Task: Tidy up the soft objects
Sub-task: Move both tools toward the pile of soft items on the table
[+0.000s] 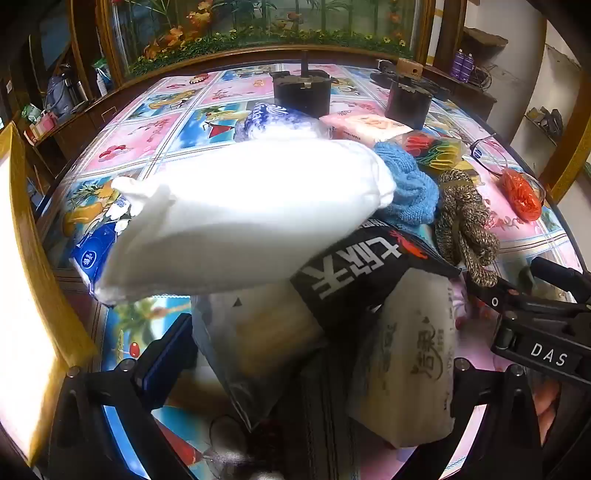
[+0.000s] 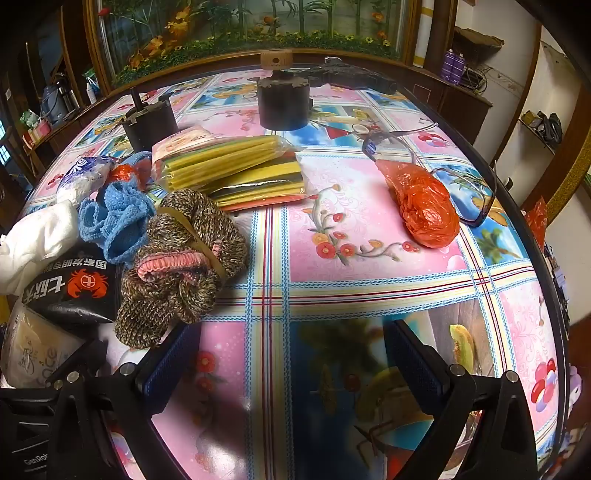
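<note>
Soft things are heaped on the table's left side: a white pillow-like pack [image 1: 243,218] on top, a black crab-logo bag [image 1: 354,273], a beige tissue pack [image 1: 413,365], a blue knit [image 1: 410,184] and a brown speckled knit bundle [image 1: 465,229]. My left gripper [image 1: 321,354] is open around the clear bag and tissue pack at the heap's near end. My right gripper [image 2: 291,354] is open and empty over the bare tablecloth, just right of the brown knit [image 2: 181,266]. An orange plastic bag [image 2: 424,206] lies apart at the right. Yellow sponge packs [image 2: 240,166] lie behind the knits.
Two dark cylindrical stands [image 2: 282,103] [image 2: 149,122] stand at the table's back. Glasses [image 2: 476,192] lie beside the orange bag near the right edge. A pink pack [image 1: 365,125] and a blue-white pack [image 1: 273,122] lie behind the heap. A fish tank [image 2: 251,33] runs behind the table.
</note>
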Available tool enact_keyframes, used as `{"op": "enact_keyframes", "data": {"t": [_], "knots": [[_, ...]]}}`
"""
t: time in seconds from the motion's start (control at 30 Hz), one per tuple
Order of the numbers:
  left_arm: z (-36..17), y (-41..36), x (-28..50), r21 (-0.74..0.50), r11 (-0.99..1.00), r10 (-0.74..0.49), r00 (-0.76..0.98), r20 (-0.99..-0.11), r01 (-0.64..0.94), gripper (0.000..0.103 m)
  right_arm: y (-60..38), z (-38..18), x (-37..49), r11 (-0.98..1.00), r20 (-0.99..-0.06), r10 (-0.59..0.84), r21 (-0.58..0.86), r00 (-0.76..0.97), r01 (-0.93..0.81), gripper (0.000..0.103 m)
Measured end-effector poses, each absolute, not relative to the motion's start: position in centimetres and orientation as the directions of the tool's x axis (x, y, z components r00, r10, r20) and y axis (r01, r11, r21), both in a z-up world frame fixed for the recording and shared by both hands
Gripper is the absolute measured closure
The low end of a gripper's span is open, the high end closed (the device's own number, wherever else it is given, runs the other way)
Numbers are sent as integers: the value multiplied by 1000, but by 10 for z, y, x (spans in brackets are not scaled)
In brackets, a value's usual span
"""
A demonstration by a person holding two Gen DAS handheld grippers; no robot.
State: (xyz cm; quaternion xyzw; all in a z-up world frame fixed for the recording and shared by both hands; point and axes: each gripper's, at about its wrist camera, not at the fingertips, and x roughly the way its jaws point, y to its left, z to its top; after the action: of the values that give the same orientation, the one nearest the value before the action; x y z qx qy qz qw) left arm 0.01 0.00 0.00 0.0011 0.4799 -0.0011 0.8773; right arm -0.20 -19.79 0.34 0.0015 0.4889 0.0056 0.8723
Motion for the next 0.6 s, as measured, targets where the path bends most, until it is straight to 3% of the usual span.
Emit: {"op": "enact_keyframes", "data": {"t": [0.37, 0.6], "knots": [[0, 0, 0, -1, 1000, -2, 542, -841, 3, 0, -197, 2, -4, 1000, -849, -1, -1, 528, 0, 1], [0, 0, 0, -1, 1000, -2, 542, -840, 3, 0, -210, 10, -19, 988, -857, 111, 42, 503, -147, 1]]}}
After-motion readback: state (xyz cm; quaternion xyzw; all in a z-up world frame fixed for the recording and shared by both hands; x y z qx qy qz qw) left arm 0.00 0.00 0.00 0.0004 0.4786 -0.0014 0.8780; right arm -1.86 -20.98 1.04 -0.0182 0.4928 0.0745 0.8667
